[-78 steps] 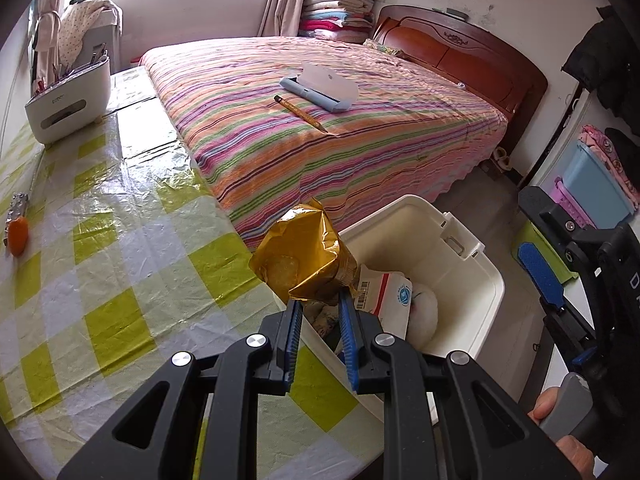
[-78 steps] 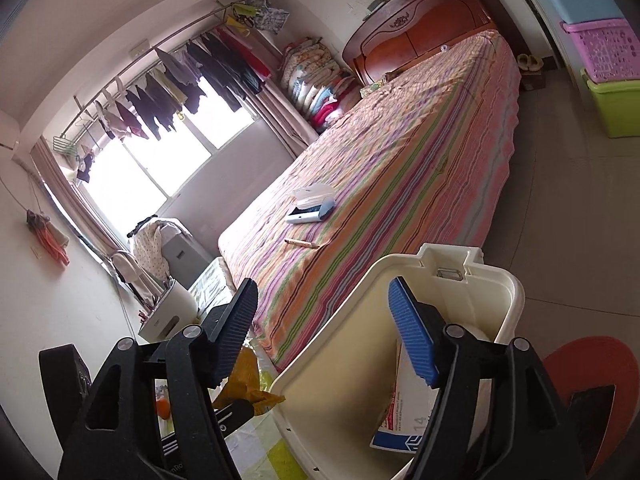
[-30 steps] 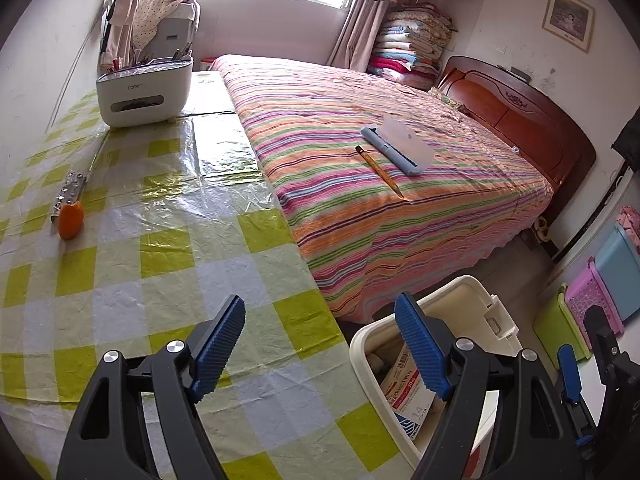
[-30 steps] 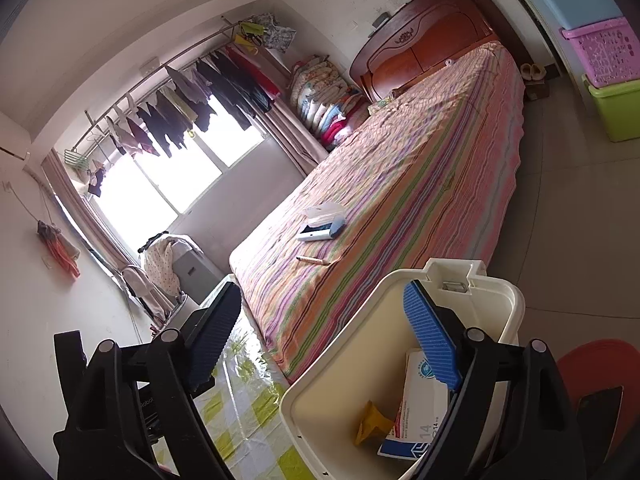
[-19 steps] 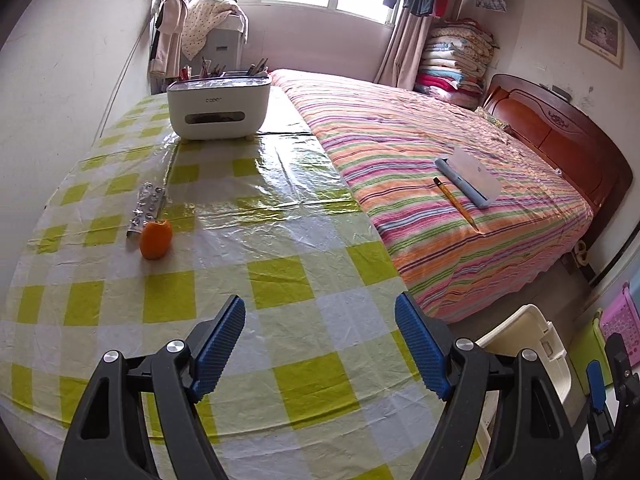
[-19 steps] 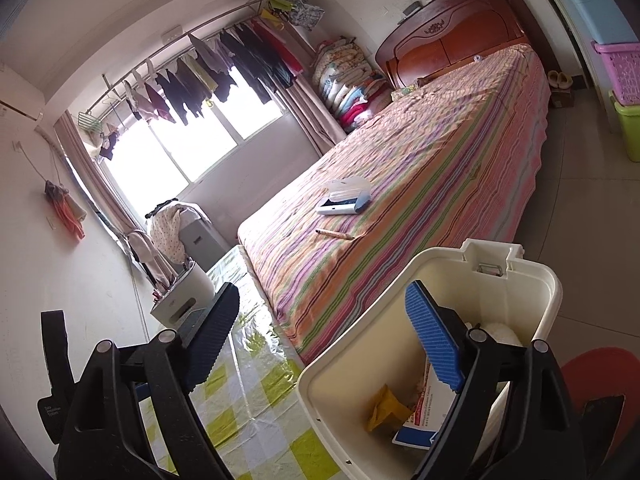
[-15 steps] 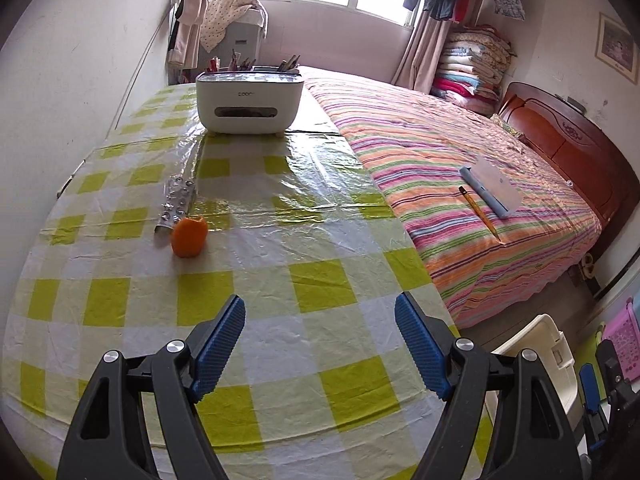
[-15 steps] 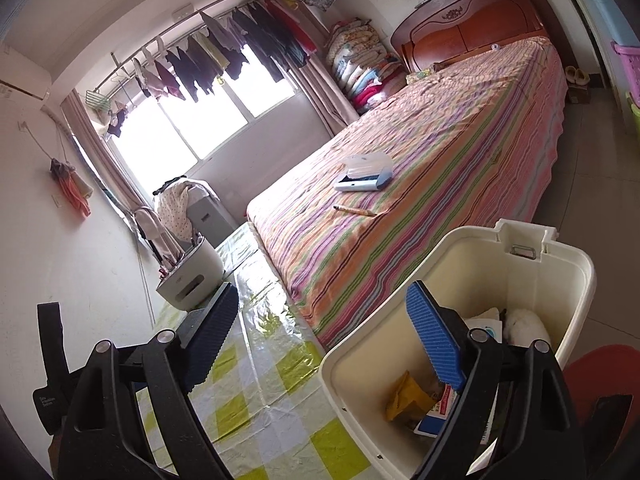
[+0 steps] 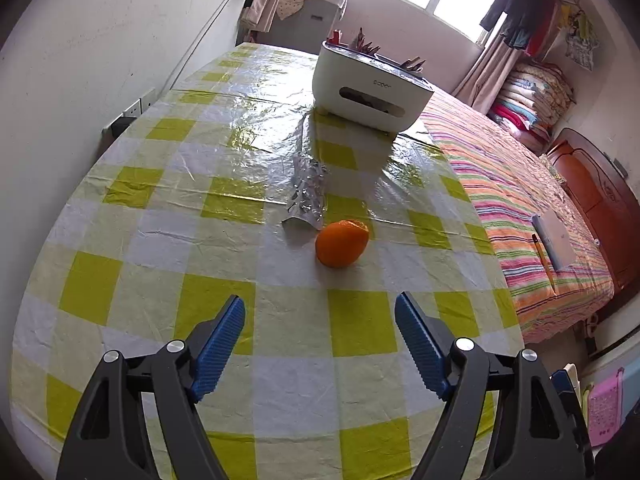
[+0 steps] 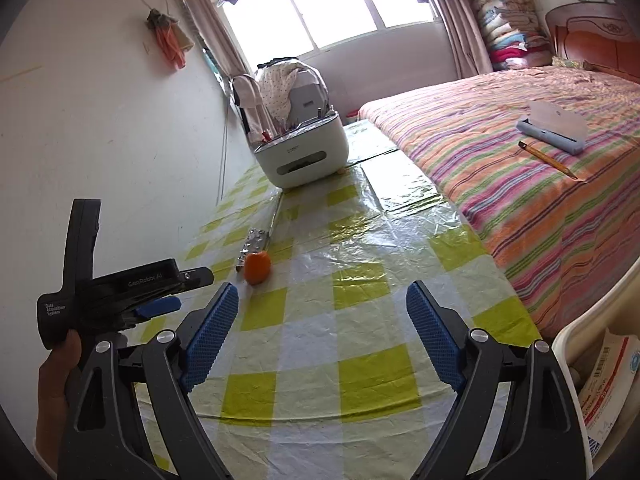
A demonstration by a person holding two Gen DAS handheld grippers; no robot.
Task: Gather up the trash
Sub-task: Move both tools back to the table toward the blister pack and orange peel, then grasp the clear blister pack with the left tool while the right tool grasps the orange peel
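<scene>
An orange peel piece (image 9: 342, 242) lies on the yellow-checked table (image 9: 152, 280), touching a silver foil blister pack (image 9: 306, 190) just behind it. My left gripper (image 9: 320, 336) is open and empty, a short way in front of the orange. In the right wrist view the orange (image 10: 258, 267) and foil (image 10: 253, 244) lie far left on the table. My right gripper (image 10: 322, 332) is open and empty over the table. The white trash bin (image 10: 588, 320) shows at the right edge, with a carton (image 10: 610, 380) inside.
A white tissue-box organiser (image 9: 370, 84) stands at the table's far end. A striped bed (image 10: 540, 168) runs along the table's right side, with a notebook (image 10: 554, 128) and pencil (image 10: 548, 159) on it. A wall (image 9: 100, 60) borders the table's left.
The left gripper let the gold bag go into the bin, opened, and swung left over the table to face the orange. The right gripper turned from the bin toward the table.
</scene>
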